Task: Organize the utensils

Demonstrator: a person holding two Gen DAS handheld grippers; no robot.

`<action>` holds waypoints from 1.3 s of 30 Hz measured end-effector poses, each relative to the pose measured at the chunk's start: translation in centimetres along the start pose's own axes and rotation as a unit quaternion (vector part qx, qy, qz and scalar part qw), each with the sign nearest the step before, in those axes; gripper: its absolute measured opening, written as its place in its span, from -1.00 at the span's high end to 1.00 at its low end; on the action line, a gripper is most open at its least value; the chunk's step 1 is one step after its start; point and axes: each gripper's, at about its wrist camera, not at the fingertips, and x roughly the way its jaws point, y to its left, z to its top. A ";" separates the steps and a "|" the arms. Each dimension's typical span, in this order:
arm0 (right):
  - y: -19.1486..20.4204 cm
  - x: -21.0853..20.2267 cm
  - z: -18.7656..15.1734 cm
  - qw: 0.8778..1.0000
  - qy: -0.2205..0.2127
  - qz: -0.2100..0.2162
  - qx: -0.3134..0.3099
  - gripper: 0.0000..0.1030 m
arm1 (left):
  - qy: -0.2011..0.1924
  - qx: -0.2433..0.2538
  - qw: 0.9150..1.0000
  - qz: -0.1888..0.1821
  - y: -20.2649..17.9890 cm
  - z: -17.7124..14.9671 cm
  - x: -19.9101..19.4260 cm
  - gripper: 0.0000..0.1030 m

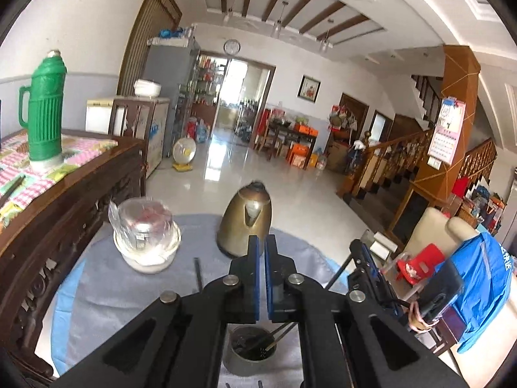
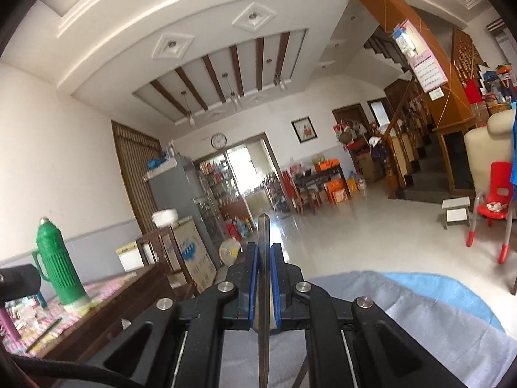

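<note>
My left gripper [image 1: 261,242] is shut with nothing between its blue pads, held above the round table's grey cloth [image 1: 106,287]. Below it stands a metal utensil holder [image 1: 250,349] with dark chopsticks [image 1: 281,331] leaning in it. A single dark chopstick [image 1: 197,273] lies on the cloth. My right gripper [image 2: 264,252] is shut on a thin metal utensil handle [image 2: 264,291] that sticks up past its fingertips, raised above the table. The right gripper also shows in the left wrist view [image 1: 365,258].
A brass kettle [image 1: 245,223] and a white bowl with a wrapped glass jar [image 1: 147,239] stand on the table's far side. A dark wooden sideboard [image 1: 64,200] with a green thermos [image 1: 45,110] is at the left. A chair with blue cloth [image 1: 478,287] is at the right.
</note>
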 end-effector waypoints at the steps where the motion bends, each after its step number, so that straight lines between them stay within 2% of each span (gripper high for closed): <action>1: 0.2 0.4 -0.6 1.000 0.006 -0.002 -0.006 0.85 | 0.008 0.000 1.000 0.002 0.3 -0.3 0.5 0.95; 6: -0.3 1.4 -3.4 0.998 0.055 0.011 -0.017 0.84 | 0.022 -0.017 1.000 0.015 3.4 -1.3 0.5 0.95; 11: -1.9 1.2 -4.3 0.994 0.102 0.038 -0.004 0.82 | 0.024 -0.043 0.998 0.040 7.4 -2.4 -0.8 0.95; 14: -2.7 0.8 -4.4 0.991 0.129 0.044 0.006 0.74 | 0.029 -0.048 0.996 0.068 9.6 -4.1 -1.8 0.95; 17: -3.9 -0.4 -4.7 0.986 0.155 0.057 0.026 0.25 | 0.053 -0.056 0.992 0.096 11.7 -6.3 -1.7 0.94; 18: -4.5 -1.2 -4.9 0.985 0.158 0.061 0.034 -0.26 | 0.068 -0.059 0.990 0.106 12.4 -7.2 -1.4 0.94; 19: -5.2 -2.3 -5.0 0.985 0.154 0.067 0.046 -0.44 | 0.086 -0.065 0.988 0.110 13.0 -8.1 -1.0 0.94; 21: -5.8 -4.6 -5.1 0.988 0.134 0.065 0.048 -0.44 | 0.120 -0.077 0.984 0.109 14.1 -9.5 0.3 0.94; 23: -6.3 -6.4 -5.3 0.989 0.132 0.060 0.037 -0.44 | 0.153 -0.091 0.977 0.113 15.1 -10.6 1.8 0.94; 27: -8.1 -9.2 -6.3 0.986 0.153 0.053 0.033 -0.41 | 0.212 -0.106 0.963 0.126 16.5 -12.1 5.9 0.93; 31: -9.8 -10.8 -8.4 0.982 0.182 0.047 0.025 -0.40 | 0.253 -0.110 0.952 0.134 16.8 -12.2 10.3 0.87; 32: -10.2 -11.0 -8.8 0.980 0.191 0.047 0.024 -0.39 | 0.261 -0.109 0.950 0.136 16.8 -12.0 11.6 0.74; 33: -10.8 -11.1 -9.5 0.978 0.202 0.050 0.024 -0.33 | 0.268 -0.106 0.947 0.139 16.9 -11.9 12.9 0.46; 35: -12.1 -11.1 -10.4 0.974 0.220 0.048 0.024 -0.18 | 0.280 -0.105 0.942 0.155 17.2 -11.5 15.2 0.15; 39: -14.7 -10.9 -12.2 0.967 0.248 0.041 0.032 -0.11 | 0.296 -0.099 0.935 0.166 17.5 -10.8 19.8 0.15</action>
